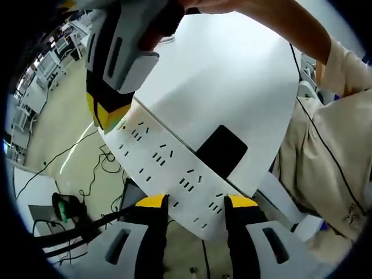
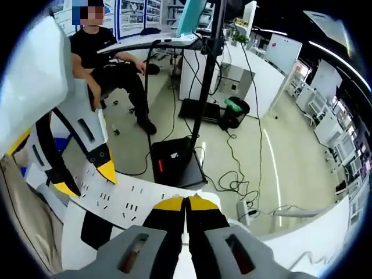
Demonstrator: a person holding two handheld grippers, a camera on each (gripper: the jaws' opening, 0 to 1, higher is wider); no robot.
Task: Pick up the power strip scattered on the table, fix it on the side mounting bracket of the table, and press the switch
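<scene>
The white power strip (image 1: 168, 165) runs slantwise along the edge of the white table (image 1: 232, 81), with several socket slots facing me. My left gripper (image 1: 196, 202) clasps the strip's near end across its width, one yellow-tipped jaw on each side. My right gripper (image 1: 110, 113) comes in from the upper left of the left gripper view and touches the strip's far end with its tips. In the right gripper view the right gripper (image 2: 186, 203) has its jaws pressed together at the end of the strip (image 2: 131, 200), while the left gripper (image 2: 87, 177) straddles the strip further along.
A black pad (image 1: 221, 150) lies on the table beside the strip. A person in beige (image 1: 331, 145) stands close by. Past the table edge are floor cables (image 2: 238, 174), a black box (image 2: 174, 163) at a stand's foot, and a seated person (image 2: 110, 64).
</scene>
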